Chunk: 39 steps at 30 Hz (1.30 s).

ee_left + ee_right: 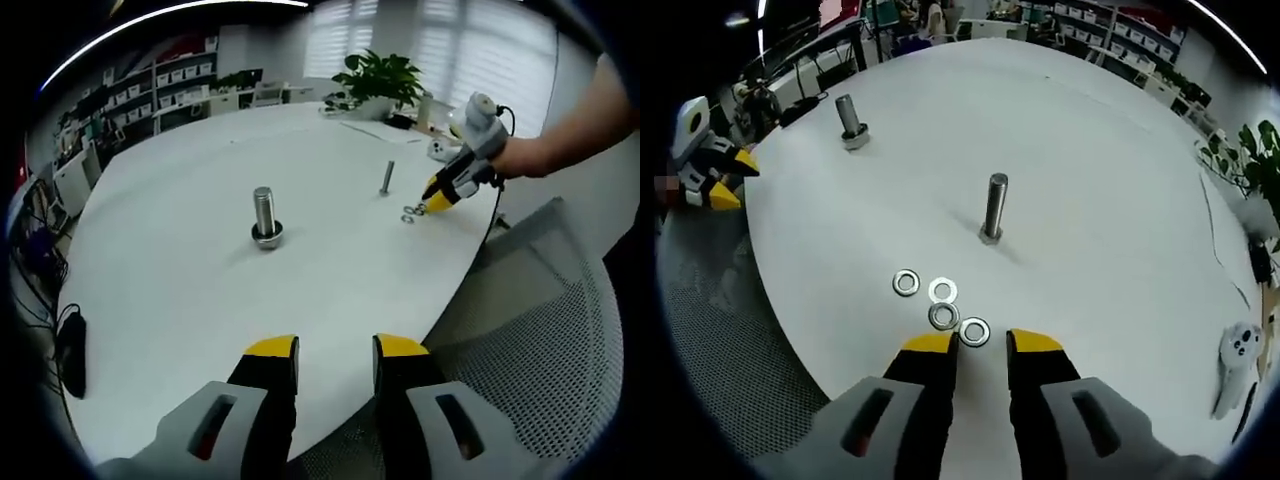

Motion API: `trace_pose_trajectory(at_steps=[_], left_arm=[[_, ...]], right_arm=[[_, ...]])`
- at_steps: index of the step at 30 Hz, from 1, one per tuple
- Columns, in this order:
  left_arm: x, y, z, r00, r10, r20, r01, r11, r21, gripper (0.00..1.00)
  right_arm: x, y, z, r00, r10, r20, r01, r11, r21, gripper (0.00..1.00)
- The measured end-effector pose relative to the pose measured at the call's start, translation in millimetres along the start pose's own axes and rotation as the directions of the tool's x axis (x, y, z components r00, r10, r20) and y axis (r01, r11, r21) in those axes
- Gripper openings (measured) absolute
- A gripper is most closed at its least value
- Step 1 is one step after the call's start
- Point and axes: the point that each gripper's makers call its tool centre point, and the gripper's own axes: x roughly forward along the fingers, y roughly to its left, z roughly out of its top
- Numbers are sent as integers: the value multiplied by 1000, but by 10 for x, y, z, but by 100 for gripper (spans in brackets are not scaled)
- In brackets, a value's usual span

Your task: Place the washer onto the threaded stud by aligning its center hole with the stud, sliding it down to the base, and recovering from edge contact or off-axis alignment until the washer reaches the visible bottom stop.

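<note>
Where tabletop shows: four washers (940, 303), two studs (996, 208).

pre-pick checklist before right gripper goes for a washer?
1. Right gripper open, nothing held: ok.
2. Washers lie flat on the table, just ahead of the jaws: ok.
3. Target washer isolated: not ok, two washers touch or overlap.
4. Slim stud upright, nothing on it: ok.
5. Left gripper open, away from the washers: ok.
6. Which stud, slim or large stud, fits: cannot tell.
</note>
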Motion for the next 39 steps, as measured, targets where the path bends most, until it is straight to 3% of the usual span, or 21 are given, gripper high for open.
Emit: trace_pose_trajectory(at_steps=[7,11,16,20,23,27,33,39], left_arm=[[2,4,-9,1000,2,-3,-2,1000,1,27],[-9,9,13,1000,5,7,-5,1000,0,28],[-8,5,13,1000,7,6,-7,1000,10,27],[-10,12,6,1000,9,3,-9,1000,6,27],[1,8,-13,1000,8,-5,-8,1000,10,27],[-4,12,-5,1000,12,-2,-12,1000,11,27],[-10,24,-7,1000,19,-1,-19,1000,13,27],[-14,32,-1,1000,22,3,-23,1000,12,27]], right_arm=[[19,29,15,998,52,-39,-54,997,-56,17],[24,15,26,993,80,-92,-83,996,-36,16],[36,4,9,970,109,-216,-120,992,-35,16],[48,21,7,947,63,-314,-134,969,-208,16],[50,46,2,928,32,-372,-111,975,-194,17],[30,55,-14,919,34,-394,-122,972,-200,17],[31,36,-21,926,48,-374,-142,963,-228,16],[51,14,-11,921,43,-387,-129,971,-200,14]])
